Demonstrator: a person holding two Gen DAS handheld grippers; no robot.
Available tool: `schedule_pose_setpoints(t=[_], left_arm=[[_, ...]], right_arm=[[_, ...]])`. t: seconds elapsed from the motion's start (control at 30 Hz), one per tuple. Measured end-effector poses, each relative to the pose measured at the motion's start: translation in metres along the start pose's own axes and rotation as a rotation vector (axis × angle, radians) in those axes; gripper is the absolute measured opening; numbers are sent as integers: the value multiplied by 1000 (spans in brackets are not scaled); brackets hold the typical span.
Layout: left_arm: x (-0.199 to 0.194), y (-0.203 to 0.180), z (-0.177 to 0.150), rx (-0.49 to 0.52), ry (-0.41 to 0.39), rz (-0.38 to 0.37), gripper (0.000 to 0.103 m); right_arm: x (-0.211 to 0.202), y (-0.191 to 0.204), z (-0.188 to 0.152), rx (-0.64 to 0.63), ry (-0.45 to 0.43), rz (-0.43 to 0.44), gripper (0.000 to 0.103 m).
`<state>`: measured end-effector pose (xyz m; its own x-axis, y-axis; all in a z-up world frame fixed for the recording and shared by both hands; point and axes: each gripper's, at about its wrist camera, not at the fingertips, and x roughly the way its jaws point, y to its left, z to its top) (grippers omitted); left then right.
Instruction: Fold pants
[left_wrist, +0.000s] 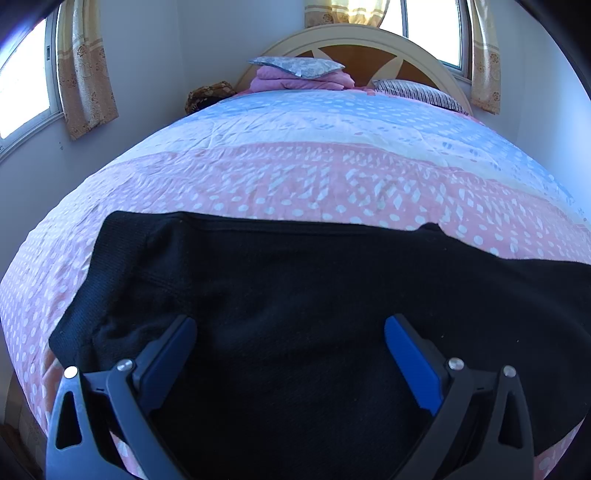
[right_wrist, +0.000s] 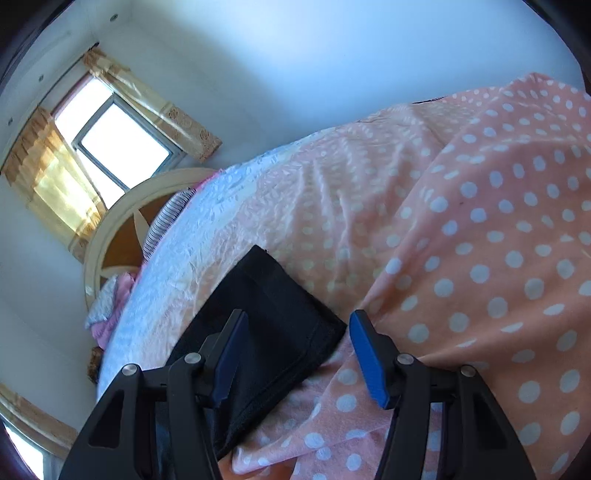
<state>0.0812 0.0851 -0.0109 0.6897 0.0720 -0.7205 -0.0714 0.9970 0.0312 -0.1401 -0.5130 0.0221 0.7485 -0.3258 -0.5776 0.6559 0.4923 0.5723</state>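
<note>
Hovering over dark cloth, the left gripper (left_wrist: 290, 325) had its two blue-padded jaws spread wide, with nothing pinched between them. Under and beyond those jaws lay the black pants (left_wrist: 295, 295), spread flat across the near part of the bed and filling the lower half of the left wrist view. Their far edge ran in a nearly straight line from side to side, and one end stopped short of the bed's left edge.

The right gripper (right_wrist: 299, 339) was tilted, so its view showed the room at a slant. Its jaws stood partly apart and gripped nothing. A corner of the pants (right_wrist: 273, 314) reached in between them from the left-hand jaw's side, while the right-hand jaw sat over a raised fold of the bedspread.

The pants rested on a pink bedspread (left_wrist: 295, 177) with white dots, which turned pale blue farther away. At the far end of the bed stood a rounded cream headboard (left_wrist: 354, 40) with brown panels. In front of it sat a grey patterned pillow (left_wrist: 299, 67) on a folded pink blanket (left_wrist: 295, 83), and a striped pillow (left_wrist: 417, 92) lay to the right. Windows with yellow curtains (left_wrist: 86, 74) flanked the bed.
</note>
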Motion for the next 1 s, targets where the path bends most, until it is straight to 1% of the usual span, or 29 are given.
schedule_pose_setpoints(t=[0.07, 0.23, 0.3, 0.43, 0.53, 0.63, 0.67, 0.7, 0.77, 0.83, 0.9, 0.93, 1.0], left_arm=[[0, 0, 0, -1, 2, -2, 103], [1, 1, 0, -4, 2, -8, 103], [1, 1, 0, -4, 1, -7, 103], [1, 1, 1, -4, 0, -7, 103], [2, 2, 0, -4, 1, -8, 103], [1, 1, 0, -5, 0, -9, 103], [1, 1, 0, -5, 0, -9, 103], [1, 1, 0, -5, 1, -9, 103], [1, 1, 0, -5, 0, -9, 103], [1, 1, 0, -6, -1, -11, 103], [1, 1, 0, -7, -2, -12, 103], [1, 1, 0, -7, -2, -12, 103], [1, 1, 0, -8, -2, -12, 103]], right_arm=[[6, 9, -2, -51, 21, -74, 59], [20, 15, 9, -99, 38, -100, 60], [38, 15, 13, -115, 121, -130, 60], [44, 37, 2, -270, 167, -212, 60], [44, 36, 0, -288, 182, -209, 40], [38, 23, 2, -262, 187, -141, 19], [38, 22, 1, -262, 190, -101, 16], [37, 22, 1, -264, 187, -87, 16], [32, 28, -2, -290, 168, -90, 15], [24, 41, -3, -331, 124, -106, 14], [4, 69, -6, -417, 36, -101, 14], [-4, 81, -8, -448, 7, -89, 14], [-21, 116, -17, -538, -42, -42, 14]])
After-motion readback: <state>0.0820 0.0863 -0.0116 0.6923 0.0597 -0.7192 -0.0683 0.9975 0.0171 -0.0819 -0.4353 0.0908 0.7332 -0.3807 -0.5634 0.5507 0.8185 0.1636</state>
